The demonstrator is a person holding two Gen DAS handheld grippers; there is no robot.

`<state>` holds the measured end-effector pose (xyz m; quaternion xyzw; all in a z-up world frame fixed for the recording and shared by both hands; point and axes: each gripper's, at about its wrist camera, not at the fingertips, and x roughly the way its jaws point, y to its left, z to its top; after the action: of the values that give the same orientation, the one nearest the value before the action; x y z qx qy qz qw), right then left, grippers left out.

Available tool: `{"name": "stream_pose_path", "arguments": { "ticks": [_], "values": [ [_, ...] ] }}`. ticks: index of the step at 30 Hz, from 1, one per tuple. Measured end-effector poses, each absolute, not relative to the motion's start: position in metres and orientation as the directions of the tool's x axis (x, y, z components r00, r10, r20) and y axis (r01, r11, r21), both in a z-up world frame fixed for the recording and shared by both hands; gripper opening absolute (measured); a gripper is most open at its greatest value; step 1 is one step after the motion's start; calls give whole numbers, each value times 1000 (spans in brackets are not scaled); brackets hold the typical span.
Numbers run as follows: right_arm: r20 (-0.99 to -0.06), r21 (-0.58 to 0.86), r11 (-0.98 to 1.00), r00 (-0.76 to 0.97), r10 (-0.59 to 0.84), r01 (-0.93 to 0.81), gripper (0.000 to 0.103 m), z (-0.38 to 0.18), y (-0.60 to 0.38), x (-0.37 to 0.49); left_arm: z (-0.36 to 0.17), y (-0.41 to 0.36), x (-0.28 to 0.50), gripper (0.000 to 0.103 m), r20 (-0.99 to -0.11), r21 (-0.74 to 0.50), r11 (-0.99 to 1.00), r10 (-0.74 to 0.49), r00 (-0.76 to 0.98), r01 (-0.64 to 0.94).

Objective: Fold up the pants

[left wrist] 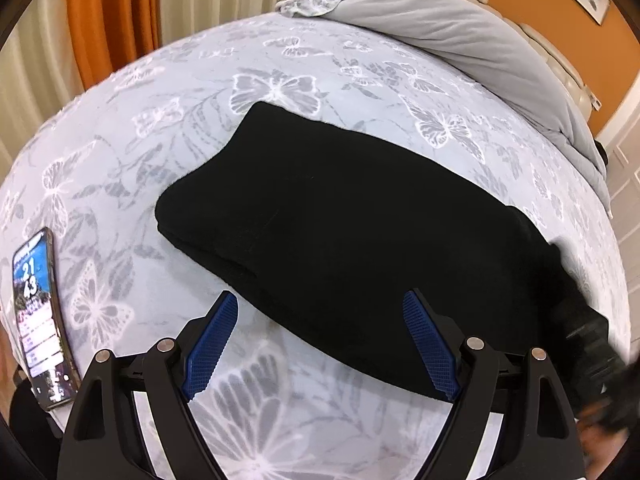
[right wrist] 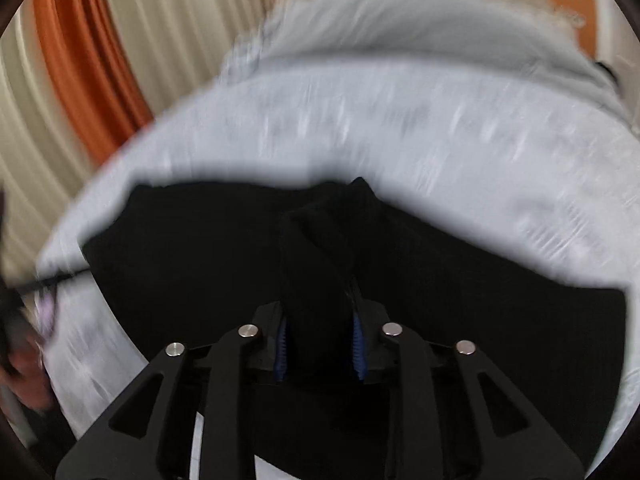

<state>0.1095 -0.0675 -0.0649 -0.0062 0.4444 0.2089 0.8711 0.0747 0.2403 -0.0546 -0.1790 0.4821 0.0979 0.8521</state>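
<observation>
Bed, butterfly-print cover. Black pants across its middle, already doubled over: soft, limp, thick, light. Best taken at a bunched edge. Right hand-held gripper clamped on a fold; left hand-held gripper spread wide, empty.

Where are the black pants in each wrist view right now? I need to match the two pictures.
Left wrist: the black pants lie across the middle of the bedspread, ahead of the open left hand-held gripper.
Right wrist: they fill the lower half, a bunch of cloth between the right hand-held gripper pads.
Shared landmark: the orange curtain, upper left.
</observation>
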Motion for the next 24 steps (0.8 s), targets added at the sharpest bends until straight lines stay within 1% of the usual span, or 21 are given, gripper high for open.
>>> {"name": "stream_pose_path", "arguments": {
  "ticks": [1, 2, 3, 4, 5, 7, 8, 10, 13, 14, 18, 21, 24],
  "values": [
    [-792, 164, 914, 502, 347, -372, 30, -74, -64, 109, -57, 242, 76, 82, -861, -223, 911, -18, 508, -346],
    [-780, 136, 913, 527, 337, -384, 33, -73, -61, 103, -58, 243, 77, 82, -864, -236, 905, -30, 502, -354],
    [-779, 120, 907, 528, 338, -404, 39, -63, -60, 98, -59, 245, 78, 82, -865, -247, 900, -38, 500, -359],
    [-779, 133, 901, 519, 353, -412, 42, -55, -63, 97, -59, 248, 78, 82, -864, -266, 892, -52, 501, -366],
    [-750, 170, 893, 534, 392, -417, 47, -36, -74, 91, -59, 251, 79, 82, -861, -284, 884, -66, 505, -370],
    [-684, 198, 901, 604, 410, -387, 78, -7, -104, 79, -58, 257, 80, 82, -854, -314, 870, -84, 514, -379],
    [-668, 195, 911, 631, 395, -364, 81, 2, -118, 75, -57, 260, 80, 82, -851, -323, 864, -87, 517, -386],
    [-652, 174, 947, 689, 317, -271, 81, 17, -167, 66, -56, 269, 80, 82, -846, -346, 847, -97, 524, -402],
    [-684, 194, 974, 696, 219, -117, 81, 12, -231, 64, -57, 284, 78, 82, -839, -386, 814, -113, 532, -435],
    [-712, 234, 971, 674, 198, -38, 81, 1, -262, 65, -59, 292, 77, 83, -838, -404, 794, -121, 532, -454],
    [-783, 369, 922, 574, 241, 116, 81, -45, -324, 69, -74, 314, 74, 84, -845, -449, 713, -142, 516, -538],
    [-801, 432, 892, 512, 310, 136, 81, -73, -335, 69, -84, 317, 75, 84, -848, -468, 677, -165, 503, -568],
    [-781, 509, 856, 468, 414, 93, 78, -86, -321, 66, -94, 312, 79, 84, -844, -500, 645, -215, 491, -577]
  ]
}}
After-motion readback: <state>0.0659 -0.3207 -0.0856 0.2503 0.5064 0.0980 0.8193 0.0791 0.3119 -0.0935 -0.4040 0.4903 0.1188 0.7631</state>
